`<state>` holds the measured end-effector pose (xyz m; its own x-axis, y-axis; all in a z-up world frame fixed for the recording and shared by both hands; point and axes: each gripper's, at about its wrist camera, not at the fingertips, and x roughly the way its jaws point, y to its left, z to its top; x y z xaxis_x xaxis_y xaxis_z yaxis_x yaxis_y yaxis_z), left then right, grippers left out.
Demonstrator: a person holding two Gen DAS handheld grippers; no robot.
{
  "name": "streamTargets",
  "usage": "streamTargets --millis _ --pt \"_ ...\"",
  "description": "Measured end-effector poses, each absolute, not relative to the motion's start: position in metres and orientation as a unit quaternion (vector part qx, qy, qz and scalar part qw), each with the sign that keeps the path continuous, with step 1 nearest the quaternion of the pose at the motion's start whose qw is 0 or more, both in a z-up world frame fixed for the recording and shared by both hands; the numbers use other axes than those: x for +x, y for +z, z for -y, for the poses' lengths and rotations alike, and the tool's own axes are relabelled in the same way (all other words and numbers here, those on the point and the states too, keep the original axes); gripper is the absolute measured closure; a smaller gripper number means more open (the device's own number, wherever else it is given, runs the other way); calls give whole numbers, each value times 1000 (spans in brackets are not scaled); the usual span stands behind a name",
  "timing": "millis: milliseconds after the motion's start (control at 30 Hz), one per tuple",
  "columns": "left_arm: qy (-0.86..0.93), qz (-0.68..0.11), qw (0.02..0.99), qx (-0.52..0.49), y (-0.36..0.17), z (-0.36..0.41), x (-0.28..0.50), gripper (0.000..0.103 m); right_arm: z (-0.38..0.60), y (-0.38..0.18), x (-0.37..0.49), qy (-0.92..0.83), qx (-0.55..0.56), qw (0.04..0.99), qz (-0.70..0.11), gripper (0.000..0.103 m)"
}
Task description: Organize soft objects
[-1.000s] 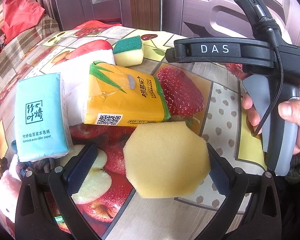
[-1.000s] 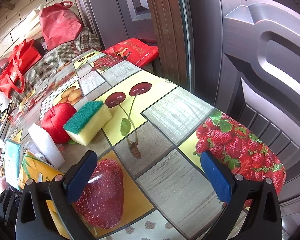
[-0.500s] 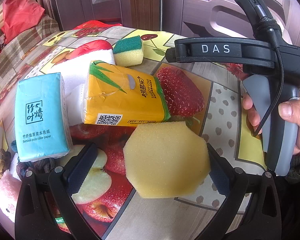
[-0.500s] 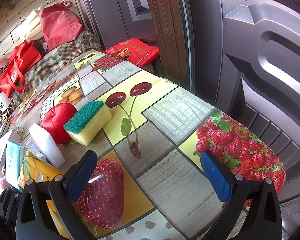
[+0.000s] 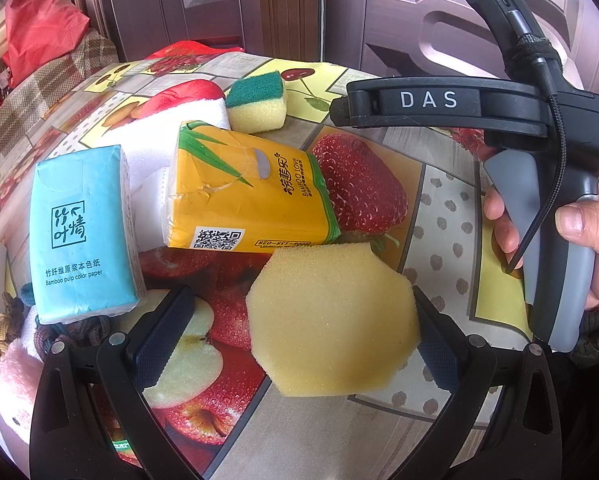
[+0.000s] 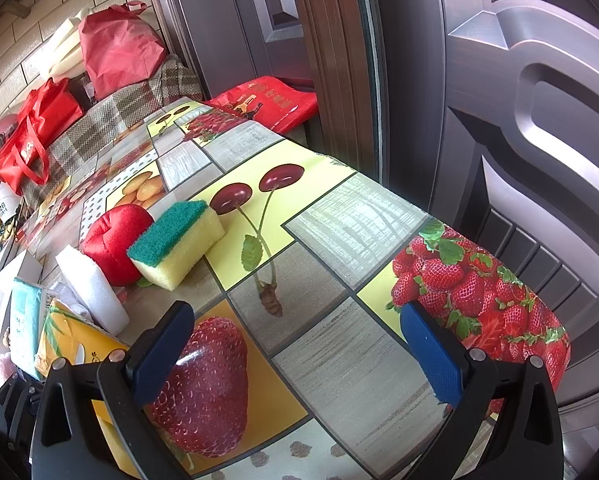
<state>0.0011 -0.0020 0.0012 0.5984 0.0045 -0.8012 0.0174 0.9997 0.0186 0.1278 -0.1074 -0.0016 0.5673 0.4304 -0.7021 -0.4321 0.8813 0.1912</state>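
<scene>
Left gripper [image 5: 299, 328] spread wide around yellow sponge [image 5: 331, 320], touching right pad only; right gripper [image 6: 295, 344] apart, empty over table [image 6: 339, 360]. Risk: off-centre squeeze, sponge skidding into orange tissue pack [image 5: 243, 188].

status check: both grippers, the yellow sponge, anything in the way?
Left gripper open, yellow sponge against its right finger, ungripped. Right gripper open, empty. Orange tissue pack right behind the sponge.

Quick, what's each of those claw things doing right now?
Left gripper: open; yellow sponge sits against its right finger, not clamped.
Right gripper: open, holding nothing, above the table.
</scene>
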Motion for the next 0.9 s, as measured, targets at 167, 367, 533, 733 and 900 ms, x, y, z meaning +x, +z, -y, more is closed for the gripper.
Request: streamTargets --millis 167,367,533,733,900 --pt "-4 -448 894 12 1 2 1 1 109 -2 128 246 1 885 -396 0" --pt "-4 -448 894 12 1 2 1 1 110 -2 129 249 3 884 -396 0" --pt "-4 -448 894 12 1 2 1 1 112 -2 129 252 8 883 -395 0" --pt "-4 -448 894 12 1 2 1 1 111 -2 129 252 8 883 -395 0" --pt "-4 -448 894 12 1 2 1 1 110 -2 128 252 6 884 -395 0"
